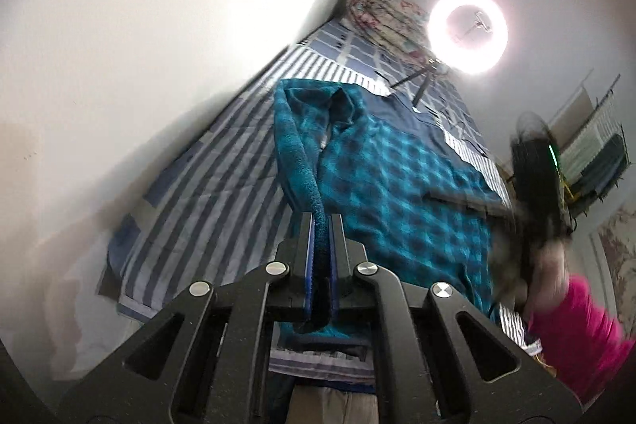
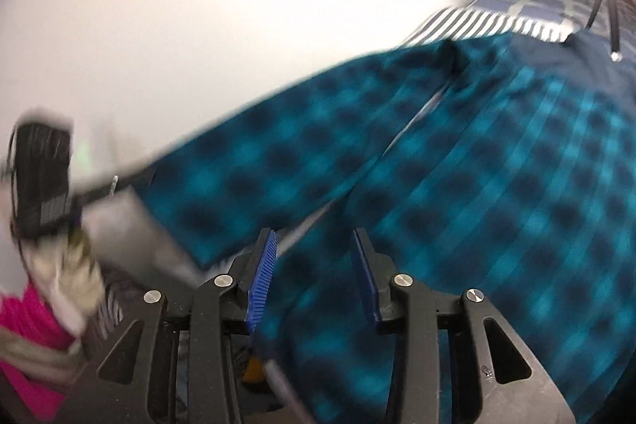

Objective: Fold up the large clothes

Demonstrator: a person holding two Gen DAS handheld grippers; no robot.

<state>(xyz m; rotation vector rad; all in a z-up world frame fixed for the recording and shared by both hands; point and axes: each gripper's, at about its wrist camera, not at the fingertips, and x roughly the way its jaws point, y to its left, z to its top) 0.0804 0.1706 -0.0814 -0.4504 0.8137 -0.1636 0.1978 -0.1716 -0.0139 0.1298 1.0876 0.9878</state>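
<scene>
Teal checked garment [image 1: 397, 177] lies lengthwise along the bed [image 1: 206, 193] — left hand-held gripper [image 1: 322, 225] pinches its edge, right hand-held gripper [image 2: 314, 245] gapes empty.

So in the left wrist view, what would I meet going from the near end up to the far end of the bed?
Left tongs clamped on a teal fold → teal checked garment spread out → striped bedsheet → tripod legs → floral pillow against the wall.
</scene>
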